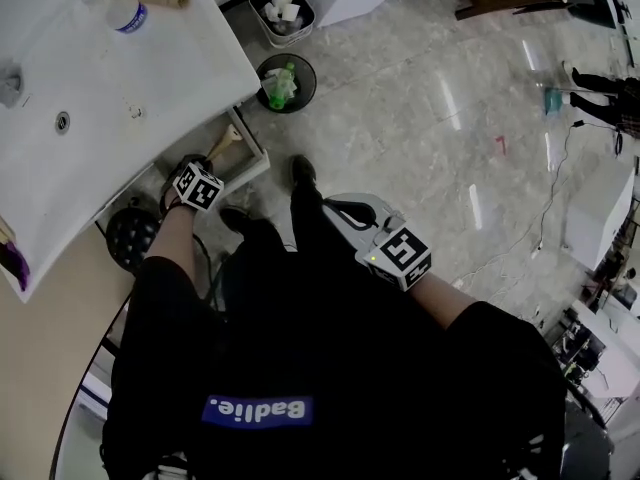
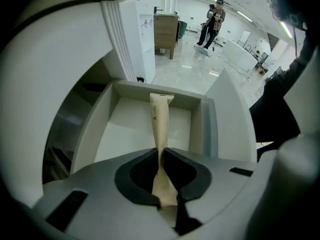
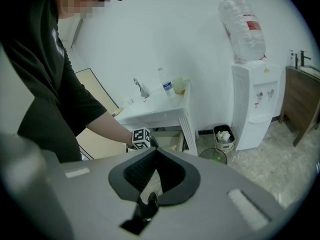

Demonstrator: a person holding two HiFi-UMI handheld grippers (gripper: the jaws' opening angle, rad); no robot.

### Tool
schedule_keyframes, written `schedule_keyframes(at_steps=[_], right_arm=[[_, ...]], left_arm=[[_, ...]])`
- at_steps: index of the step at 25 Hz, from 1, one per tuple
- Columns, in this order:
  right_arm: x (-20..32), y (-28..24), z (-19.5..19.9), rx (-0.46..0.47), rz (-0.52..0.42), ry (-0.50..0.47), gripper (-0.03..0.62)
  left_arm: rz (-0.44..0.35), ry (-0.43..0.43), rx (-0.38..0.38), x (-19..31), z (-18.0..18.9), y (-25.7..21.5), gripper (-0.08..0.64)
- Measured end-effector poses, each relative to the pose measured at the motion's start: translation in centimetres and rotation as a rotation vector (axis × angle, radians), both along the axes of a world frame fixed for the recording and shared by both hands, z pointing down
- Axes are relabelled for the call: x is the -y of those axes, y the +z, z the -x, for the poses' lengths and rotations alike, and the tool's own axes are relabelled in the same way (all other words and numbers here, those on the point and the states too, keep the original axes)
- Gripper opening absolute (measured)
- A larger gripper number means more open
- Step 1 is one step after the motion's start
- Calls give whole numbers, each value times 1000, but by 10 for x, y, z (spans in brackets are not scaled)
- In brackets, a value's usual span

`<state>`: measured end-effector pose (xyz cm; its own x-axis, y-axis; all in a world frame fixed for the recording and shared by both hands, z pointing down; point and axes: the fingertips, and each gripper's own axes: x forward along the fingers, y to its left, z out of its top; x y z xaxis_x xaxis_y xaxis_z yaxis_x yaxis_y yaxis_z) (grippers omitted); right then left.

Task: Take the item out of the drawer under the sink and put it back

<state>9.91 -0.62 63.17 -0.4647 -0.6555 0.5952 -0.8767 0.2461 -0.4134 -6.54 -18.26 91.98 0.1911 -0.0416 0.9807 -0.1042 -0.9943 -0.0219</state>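
Left gripper view: I am looking along the left gripper [image 2: 161,151] into the open white drawer [image 2: 186,101] under the sink.
Left tongs: they are clamping on a slim tan paper-wrapped packet [image 2: 161,119], both dark pads pressing on its creased near part.
Packet, close up: it is pointing away from the tongs toward 12 o'clock over the drawer's pale floor, with its flat far end lying against the drawer's back wall in my view. I cannot tell whether it is touching the floor.
Head view, left side: I am seeing the left gripper [image 1: 205,173] at 10 o'clock from my own body, just beside the drawer [image 1: 258,158], with the packet [image 1: 224,144] sticking out toward 1 o'clock below the edge of the white sink counter [image 1: 120,98].
Right gripper view: the right gripper [image 3: 154,151] is facing the sink [image 3: 155,111] from well apart.
Right tongs: the tips are sitting together with nothing between them.
Head view, right side: I am holding the right gripper [image 1: 340,210] near the middle, over the marbled floor.
Around the sink: a clear plastic bottle with a blue label [image 1: 127,13] is standing on the counter, and a round black bin [image 1: 285,83] is sitting on the floor at 12 o'clock.
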Motion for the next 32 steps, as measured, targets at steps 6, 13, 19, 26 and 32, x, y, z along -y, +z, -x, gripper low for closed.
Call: schedule_keyframes(at_steps=[6,13,19,26,32], right_arm=[[-10,8,-11,-20,34,28,2],[-16,7,-18,-31,31,41,2],[-6,-5,-18,-25,-27,55,2],[15,-29,-9,4,-107,19,2],[32,-55,8,35,-172,-13,2]], left_arm=[[33,62,40,-6,-5,23,36],[95,59,101,-15,-1,32,38],[89,44,137,-6,2,4,150],[15,-9,44,-11,-1,-65,150],[-32,-166,-62,-30,20,-122,150]])
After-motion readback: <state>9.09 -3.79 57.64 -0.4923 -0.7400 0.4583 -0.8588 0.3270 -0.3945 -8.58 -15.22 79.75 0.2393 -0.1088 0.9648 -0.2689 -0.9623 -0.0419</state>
